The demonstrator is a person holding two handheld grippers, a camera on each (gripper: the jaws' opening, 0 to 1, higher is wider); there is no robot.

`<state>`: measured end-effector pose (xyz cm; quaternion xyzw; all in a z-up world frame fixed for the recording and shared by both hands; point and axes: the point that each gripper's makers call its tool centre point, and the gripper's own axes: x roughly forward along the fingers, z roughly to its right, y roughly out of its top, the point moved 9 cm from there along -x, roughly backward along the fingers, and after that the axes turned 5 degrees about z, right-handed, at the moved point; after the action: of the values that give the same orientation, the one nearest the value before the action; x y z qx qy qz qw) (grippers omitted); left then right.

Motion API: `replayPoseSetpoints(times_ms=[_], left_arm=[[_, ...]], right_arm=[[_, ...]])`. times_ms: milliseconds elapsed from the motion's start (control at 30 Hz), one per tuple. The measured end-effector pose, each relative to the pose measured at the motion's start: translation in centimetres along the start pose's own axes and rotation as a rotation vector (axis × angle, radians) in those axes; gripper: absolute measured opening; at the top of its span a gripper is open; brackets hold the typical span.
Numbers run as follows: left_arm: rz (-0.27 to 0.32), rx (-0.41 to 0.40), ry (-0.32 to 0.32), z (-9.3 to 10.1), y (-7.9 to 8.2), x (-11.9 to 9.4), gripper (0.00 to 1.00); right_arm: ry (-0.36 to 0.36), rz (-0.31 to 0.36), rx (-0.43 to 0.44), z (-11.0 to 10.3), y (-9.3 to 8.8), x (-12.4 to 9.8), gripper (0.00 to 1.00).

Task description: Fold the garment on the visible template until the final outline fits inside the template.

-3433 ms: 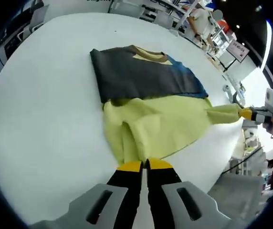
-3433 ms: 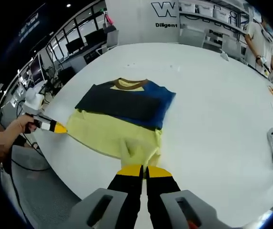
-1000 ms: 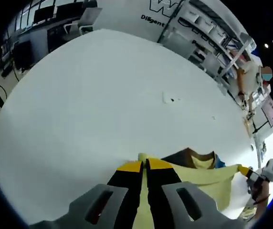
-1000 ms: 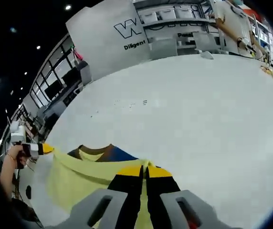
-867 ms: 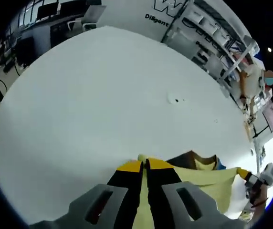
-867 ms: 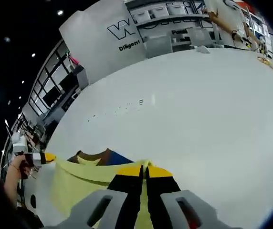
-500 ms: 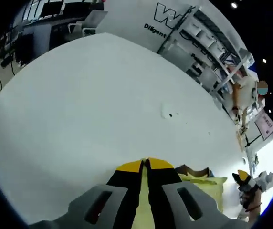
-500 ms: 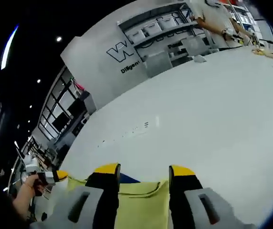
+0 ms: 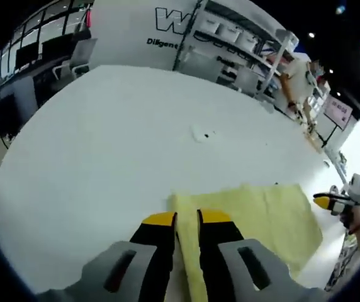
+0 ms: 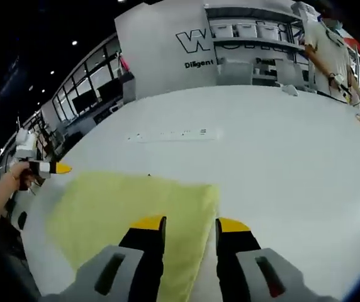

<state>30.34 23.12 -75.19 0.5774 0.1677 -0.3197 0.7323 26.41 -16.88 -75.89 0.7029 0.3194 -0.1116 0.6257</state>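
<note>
Looking forward along the left gripper (image 9: 186,218), its two yellow-tipped jaws stand slightly apart, with a narrow gap between them, and the near corner of the folded garment (image 9: 249,217) lies in that gap; whether the jaws press the cloth at all cannot be told, but they look released, probably because the fold has just been laid down. In the right gripper view, the right gripper (image 10: 189,224) has its jaws clearly spread wide, with the yellow cloth lying flat beneath and between them, not pinched. Just past the jaws in both views, the garment spreads as a flat, pale yellow rectangle on the white table (image 9: 104,132), its edges fairly straight and only the yellow side showing. This judgement follows: the lower half has been brought over the upper half, so the darker part is covered. No template outline can be made out on the table, so whether the garment fits inside it cannot be told. At the far side edge of the cloth, the other gripper's yellow tip shows in each view, close beside the fabric, each gripper at its own corner of the fold. Farther off, small dark marks dot the table, and beyond the tabletop stands a white wall panel (image 10: 161,47) with dark lettering, along with shelving (image 9: 230,47).
</note>
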Motion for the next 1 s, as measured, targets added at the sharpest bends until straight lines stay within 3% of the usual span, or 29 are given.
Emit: replayPoseSetpoints(times_ms=[100,200,367,433,567,667,800,900,1000], left_arm=[[0.007,0.030,-0.025,0.1,-0.4,-1.0,0.31],[0.003,0.052,-0.052,0.4,-0.8,-2.1,0.40],[-0.009,0.129,-0.124,0.9,-1.6,-3.8,0.52],[0.033,0.139,-0.167,1.3,-1.8,-4.3,0.56],[0.016,0.190,-0.208,1.8,-3.0,-5.2,0.62],[0.031,0.256,-0.242,2.3,-3.5,-6.0,0.62],[0.013,0.284,-0.239,2.4,-4.6,-7.4,0.58],[-0.031,0.236,-0.173,1.8,-5.8,-8.4,0.49],[-0.028,0.222,-0.168,1.3,-6.7,-9.1,0.43]], right_arm=[[0.037,0.085,0.032,-0.8,0.0,-1.3,0.30],[0.056,0.115,0.014,-1.3,0.1,-2.9,0.32],[0.096,0.111,-0.007,-2.1,-0.1,-4.9,0.46],[0.103,0.097,-0.029,-2.3,-0.5,-5.4,0.48],[0.126,0.072,-0.080,-2.4,-1.5,-6.7,0.53],[0.157,0.051,-0.101,-2.6,-2.2,-7.7,0.52],[0.168,0.016,-0.126,-2.3,-3.4,-8.6,0.52],[0.177,-0.008,-0.127,-2.0,-4.5,-9.2,0.48],[0.186,-0.039,-0.128,-1.8,-5.4,-9.5,0.45]])
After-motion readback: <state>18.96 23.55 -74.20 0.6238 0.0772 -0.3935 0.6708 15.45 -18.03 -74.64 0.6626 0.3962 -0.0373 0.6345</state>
